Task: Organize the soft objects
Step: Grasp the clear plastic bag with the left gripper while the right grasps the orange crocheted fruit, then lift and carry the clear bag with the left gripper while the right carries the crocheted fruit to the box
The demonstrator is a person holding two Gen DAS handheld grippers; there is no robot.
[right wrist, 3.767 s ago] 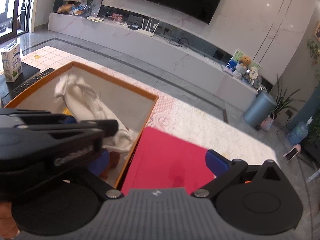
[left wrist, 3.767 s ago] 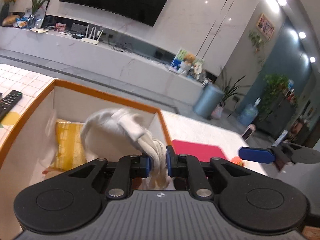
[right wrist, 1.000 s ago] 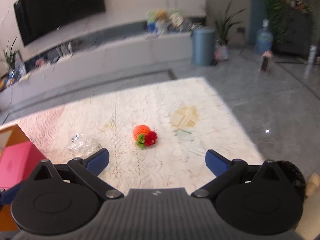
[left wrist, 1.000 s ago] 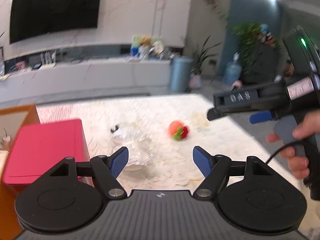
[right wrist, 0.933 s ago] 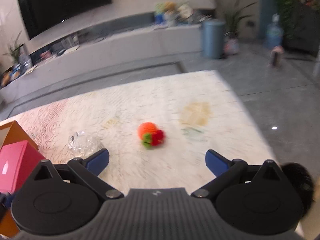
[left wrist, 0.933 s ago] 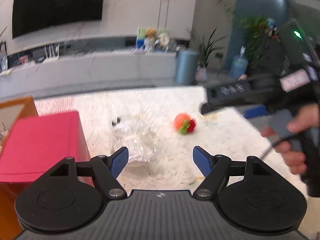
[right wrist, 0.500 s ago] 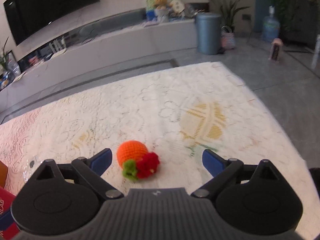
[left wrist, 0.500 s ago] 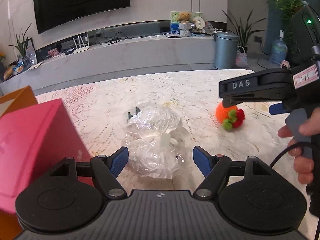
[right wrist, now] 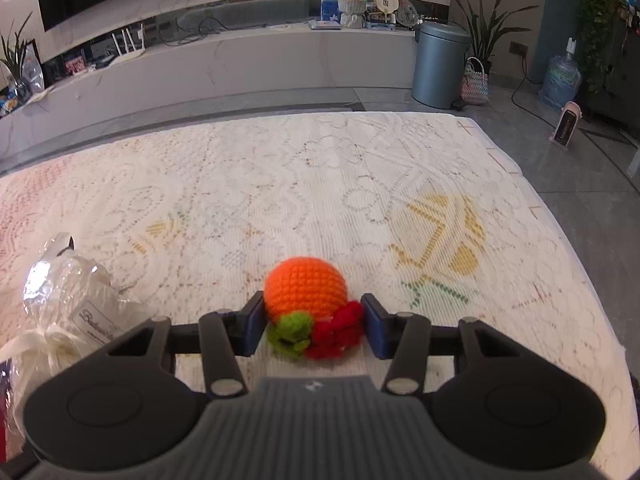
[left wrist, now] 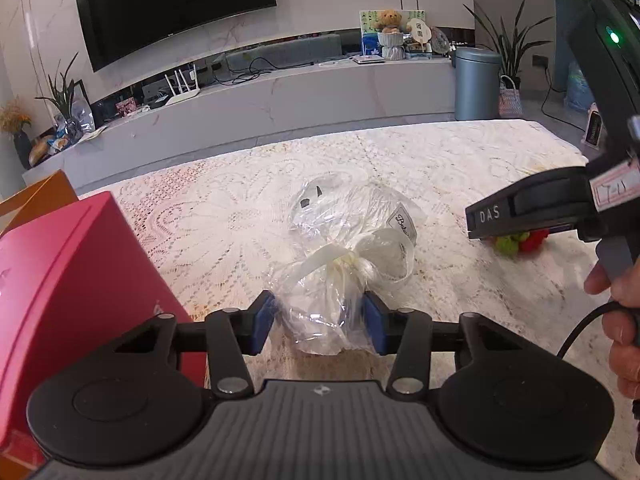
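Note:
A clear plastic bag [left wrist: 344, 248] with a white soft item inside, tied with a cream ribbon, lies on the lace tablecloth [left wrist: 224, 216]. My left gripper [left wrist: 320, 326] straddles the bag's near end; its jaws are closing and both blue pads touch the plastic. An orange crochet ball with green and red trim [right wrist: 306, 288] sits between the pads of my right gripper [right wrist: 312, 328], whose jaws are closing too, with the pads against its sides. In the left wrist view the right gripper's black housing [left wrist: 532, 208] covers most of the crochet ball [left wrist: 516, 242]. The bag [right wrist: 68, 300] also shows at the left of the right wrist view.
A red box [left wrist: 60, 280] stands close at the left, with an orange box's rim [left wrist: 40, 196] behind it. A person's hand [left wrist: 624, 320] holds the right gripper's handle. The table's right edge [right wrist: 540, 208] drops to a grey floor. A long TV console runs along the far wall.
Both grippers have come down and forward onto the table. The left jaws have narrowed around the plastic bag and the right jaws around the crochet ball, which now looms larger.

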